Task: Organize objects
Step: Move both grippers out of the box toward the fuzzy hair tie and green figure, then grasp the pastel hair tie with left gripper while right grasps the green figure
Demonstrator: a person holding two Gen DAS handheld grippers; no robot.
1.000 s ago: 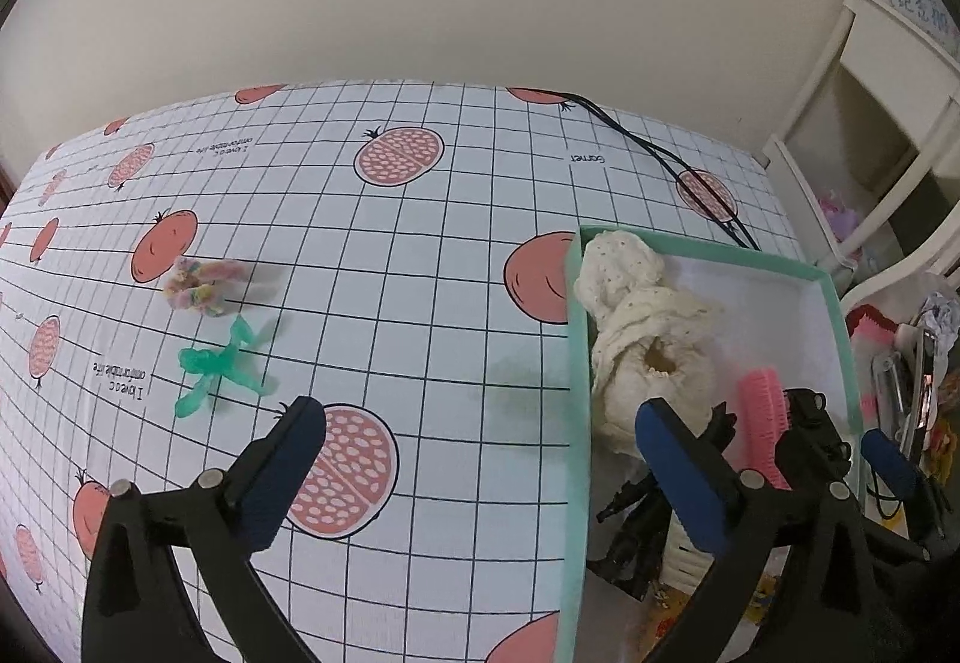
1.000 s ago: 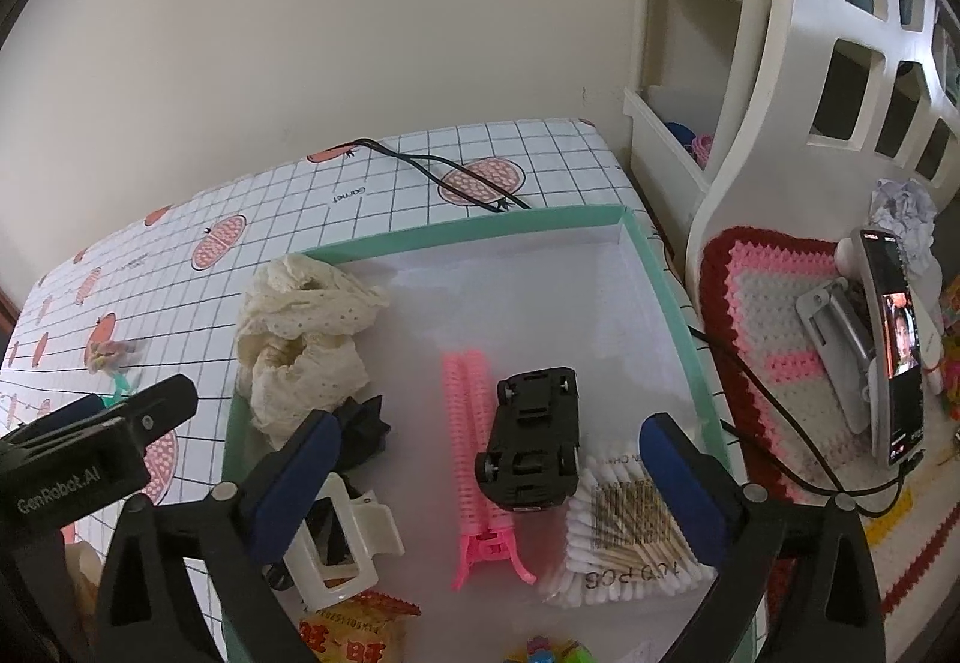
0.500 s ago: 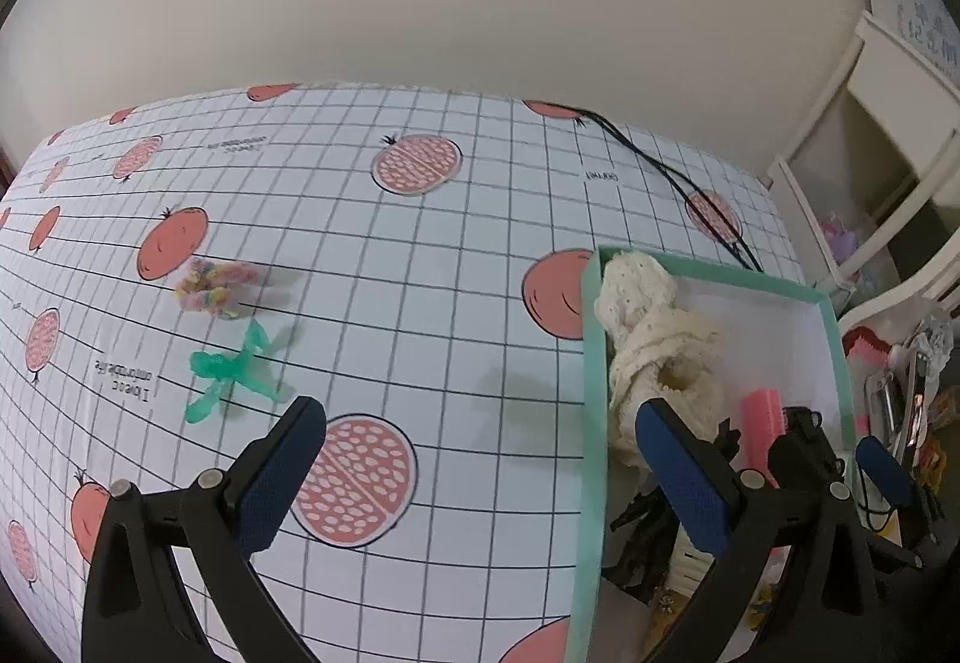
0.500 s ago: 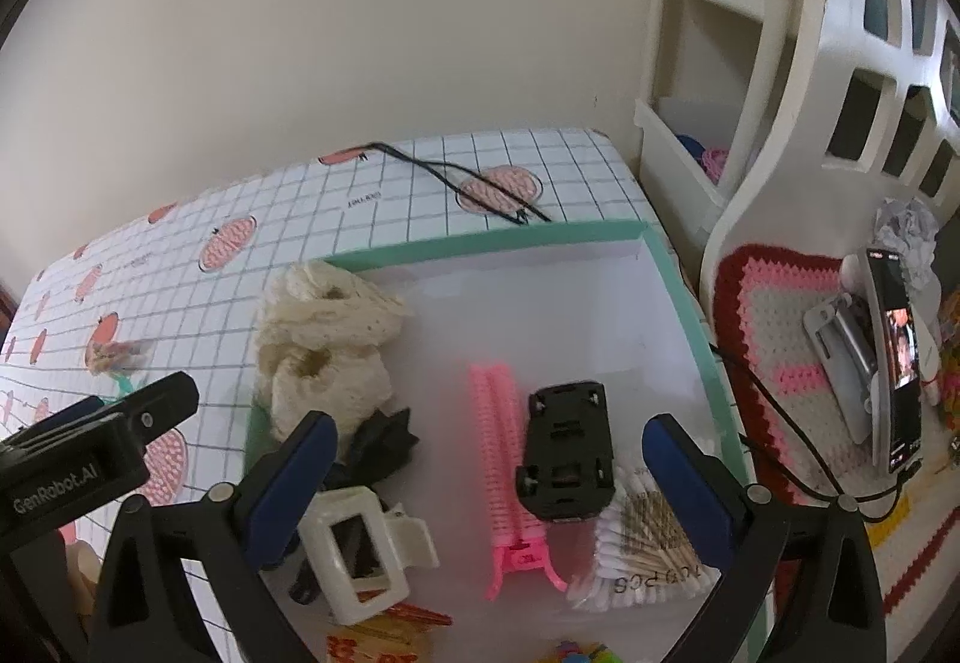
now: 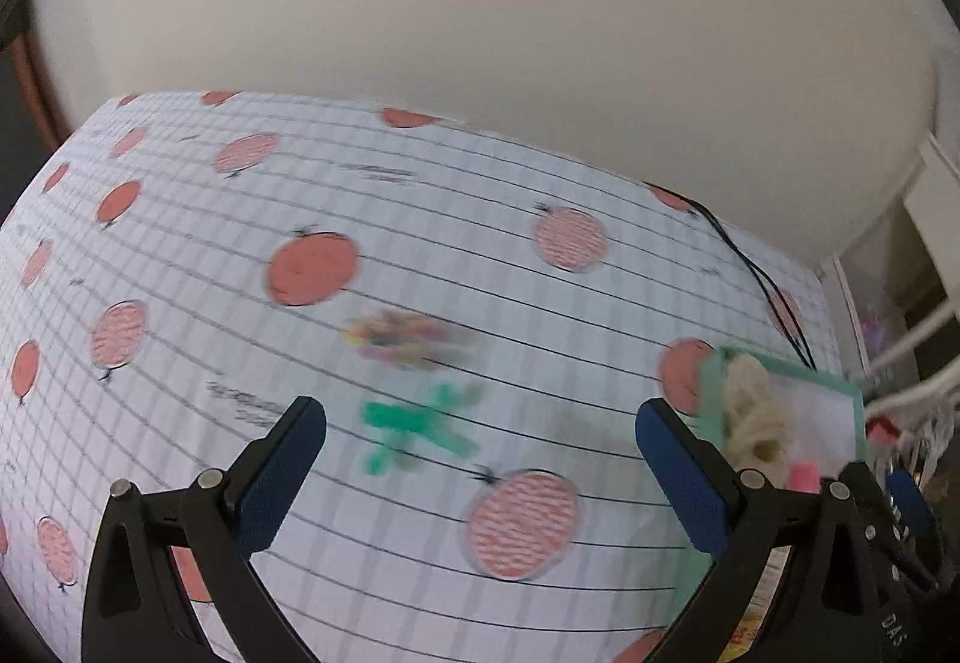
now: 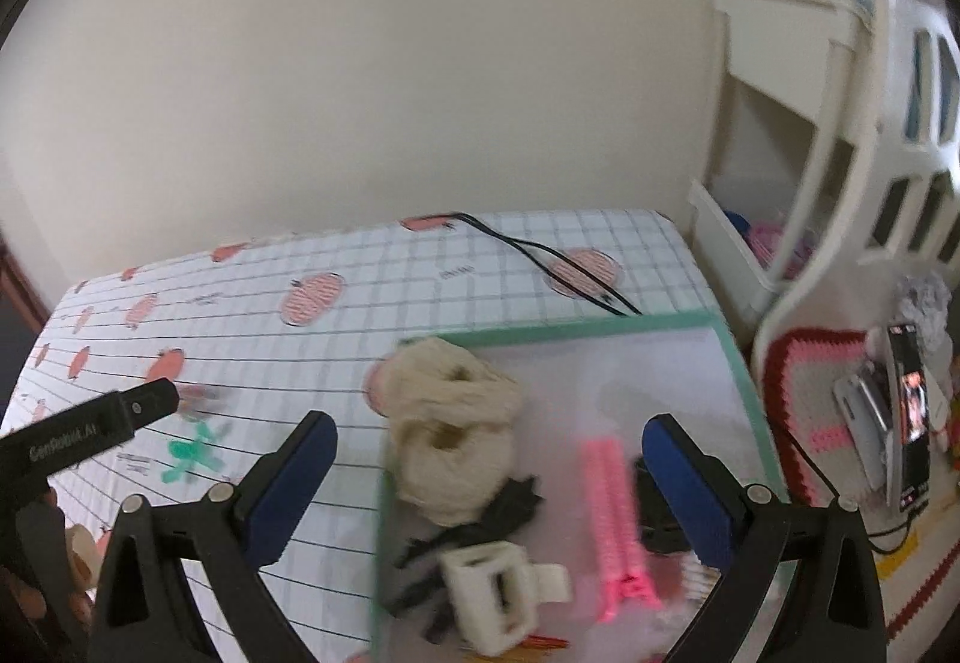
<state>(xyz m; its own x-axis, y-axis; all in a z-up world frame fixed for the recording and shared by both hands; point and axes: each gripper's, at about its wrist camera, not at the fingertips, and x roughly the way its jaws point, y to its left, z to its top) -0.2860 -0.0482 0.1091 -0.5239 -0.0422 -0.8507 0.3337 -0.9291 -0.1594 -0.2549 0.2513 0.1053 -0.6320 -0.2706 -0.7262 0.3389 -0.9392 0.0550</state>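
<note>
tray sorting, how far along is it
Mostly done: the green-rimmed tray already holds a cream scrunchie, pink hair roller, white claw clip and black items. Nothing is in hand; the left tool and right tool are open and empty. Left: the green bow and multicoloured hair tie on the tablecloth.

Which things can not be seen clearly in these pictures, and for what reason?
- Multicoloured item, left wrist view: motion blur hides what it is.
- Green bow-like item, left wrist view: smeared, shape uncertain.
- Black object in the box, right wrist view: mostly behind a blue finger.
- Packet at the box's near end: cut off by the bottom edge.
</note>
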